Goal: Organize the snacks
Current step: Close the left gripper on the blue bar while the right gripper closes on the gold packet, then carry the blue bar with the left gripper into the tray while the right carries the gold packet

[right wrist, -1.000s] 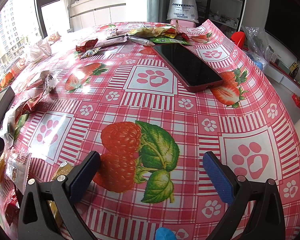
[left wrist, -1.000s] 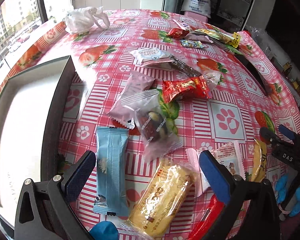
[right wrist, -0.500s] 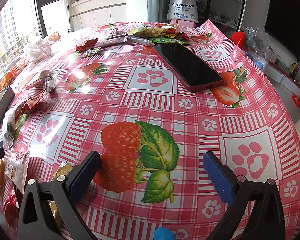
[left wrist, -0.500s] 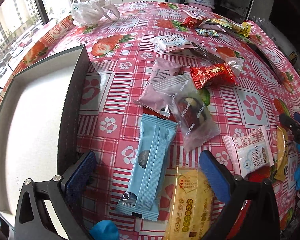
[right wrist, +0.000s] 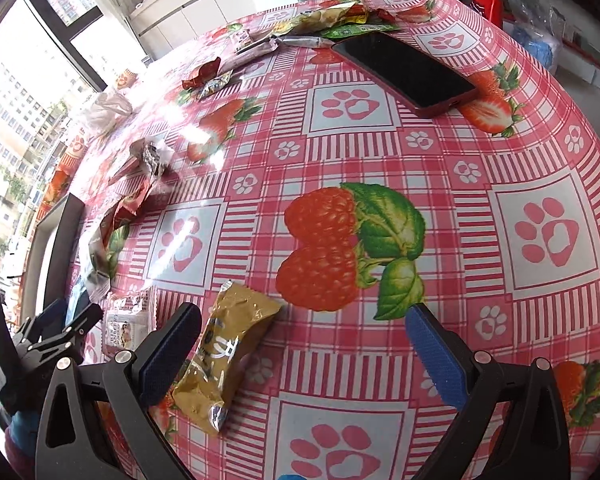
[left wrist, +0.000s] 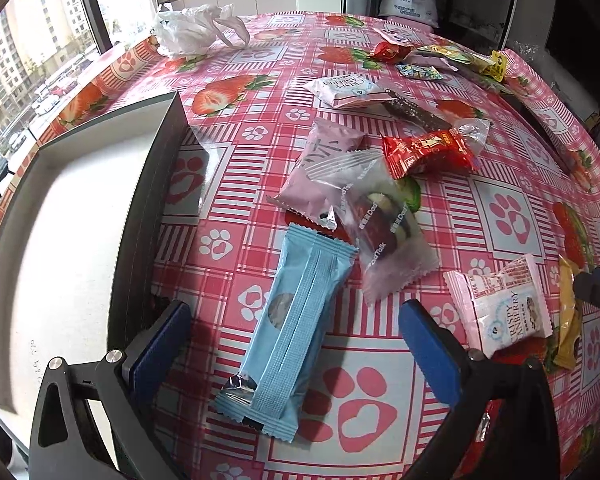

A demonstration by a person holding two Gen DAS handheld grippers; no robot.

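We are holding both jaws wide, left gripper [left wrist: 296,332] straddling the blue bar [left wrist: 290,334] beside the tray [left wrist: 60,216], lying bare at the desk's left edge; right gripper [right wrist: 304,344] is hovering by the gold packet [right wrist: 224,356].

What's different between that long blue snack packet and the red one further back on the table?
The blue packet is long, flat, opaque and matte; the red packet is shorter, plumper and glossy, with a clear crimped end. The blue one lies nearest, between the open left gripper's fingers; the red one lies beyond it, next to other wrappers. Both are sealed and rest on the tablecloth.
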